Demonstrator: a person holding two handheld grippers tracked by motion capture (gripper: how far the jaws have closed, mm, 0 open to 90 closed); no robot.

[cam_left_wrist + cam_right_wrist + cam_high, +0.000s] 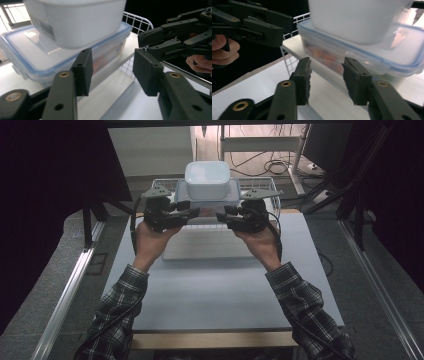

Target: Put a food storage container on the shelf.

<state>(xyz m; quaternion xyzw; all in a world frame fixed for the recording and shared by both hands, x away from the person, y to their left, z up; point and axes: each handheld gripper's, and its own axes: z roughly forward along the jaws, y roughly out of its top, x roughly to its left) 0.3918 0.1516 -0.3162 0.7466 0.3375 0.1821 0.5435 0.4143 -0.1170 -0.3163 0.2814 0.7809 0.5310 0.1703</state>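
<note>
With both claws, left [196,211] and right [220,214], apart and empty, I judge the clear lidded box [62,56], sitting under the white tub [207,179] in the wire basket [260,184], stiff, slippery and top-heavy, best gripped at its end rims.

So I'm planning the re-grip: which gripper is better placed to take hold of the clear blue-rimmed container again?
Neither clearly, perhaps the left. Left gripper and right gripper flank the clear container evenly, jaws open and empty. It carries a white tub, so both together seems safer.
</note>
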